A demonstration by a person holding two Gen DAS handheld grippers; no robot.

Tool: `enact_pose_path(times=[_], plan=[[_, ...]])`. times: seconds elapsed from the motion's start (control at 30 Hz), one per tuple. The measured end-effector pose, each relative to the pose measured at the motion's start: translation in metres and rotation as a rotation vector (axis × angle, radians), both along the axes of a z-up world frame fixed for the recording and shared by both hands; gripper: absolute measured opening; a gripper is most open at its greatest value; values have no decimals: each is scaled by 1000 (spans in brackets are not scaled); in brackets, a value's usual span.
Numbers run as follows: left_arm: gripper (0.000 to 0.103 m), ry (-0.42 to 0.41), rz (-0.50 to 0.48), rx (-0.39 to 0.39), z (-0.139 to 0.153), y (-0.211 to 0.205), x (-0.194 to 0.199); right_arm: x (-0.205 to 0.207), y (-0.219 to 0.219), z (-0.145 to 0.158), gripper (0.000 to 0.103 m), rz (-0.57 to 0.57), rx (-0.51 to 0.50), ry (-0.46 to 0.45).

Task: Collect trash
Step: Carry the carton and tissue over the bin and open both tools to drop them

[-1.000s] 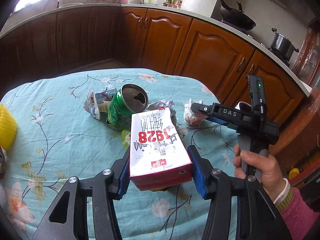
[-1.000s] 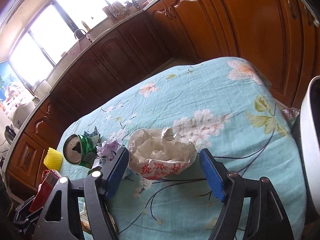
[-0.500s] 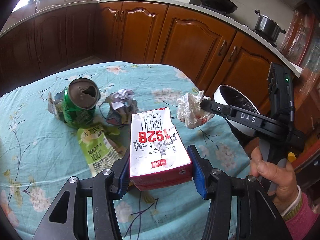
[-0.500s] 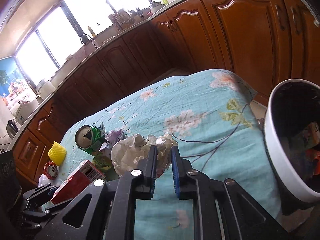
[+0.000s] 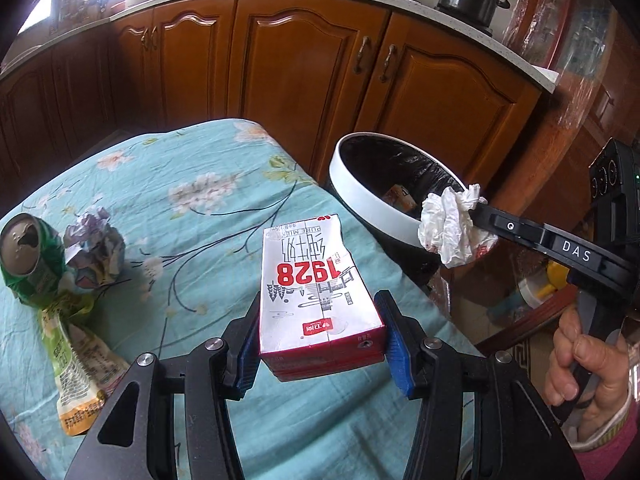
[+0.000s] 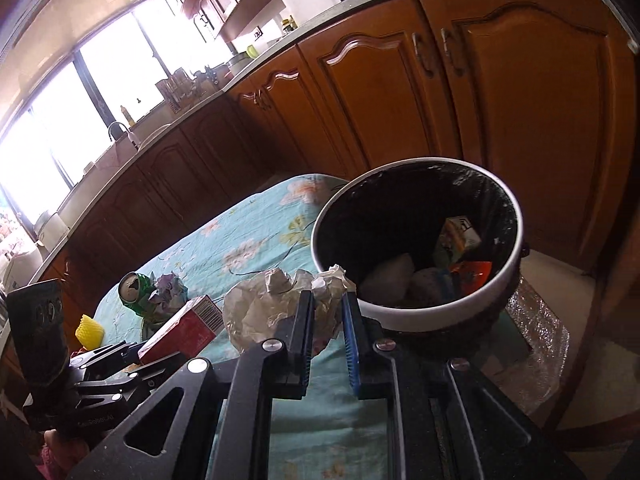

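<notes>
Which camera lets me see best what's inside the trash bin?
The right wrist view: it looks down into the trash bin, showing cartons and wrappers at the bottom. The left wrist view shows mostly its white rim and black liner, with only one scrap peeking out.

Bin (image 6: pixel 420 312): mouth unobstructed, trash low inside. Surface (image 5: pixel 224 216): bare beside bin; can (image 5: pixel 30 258), wrappers (image 5: pixel 80 364) crowd far left.

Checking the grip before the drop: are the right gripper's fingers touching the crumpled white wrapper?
Touching. The right wrist view shows the fingers pinching the crumpled white wrapper beside the bin.
</notes>
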State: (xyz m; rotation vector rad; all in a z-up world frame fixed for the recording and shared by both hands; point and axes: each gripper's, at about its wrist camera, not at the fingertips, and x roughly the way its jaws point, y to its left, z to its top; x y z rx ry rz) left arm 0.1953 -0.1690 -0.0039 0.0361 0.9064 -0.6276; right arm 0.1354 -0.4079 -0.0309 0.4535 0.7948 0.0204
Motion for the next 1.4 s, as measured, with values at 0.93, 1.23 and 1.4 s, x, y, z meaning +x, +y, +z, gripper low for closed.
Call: enact_pose_path(times=[0.93, 1.23, 1.4], plan=[[52, -75, -97, 102, 5, -115, 65, 27, -73, 6, 14, -74, -39, 22], [52, -53, -106, 130, 0, -139, 88, 47, -84, -4, 15, -69, -59, 84], [52, -51, -122, 154, -3, -149, 97, 55, -86, -10, 15, -63, -79, 111]])
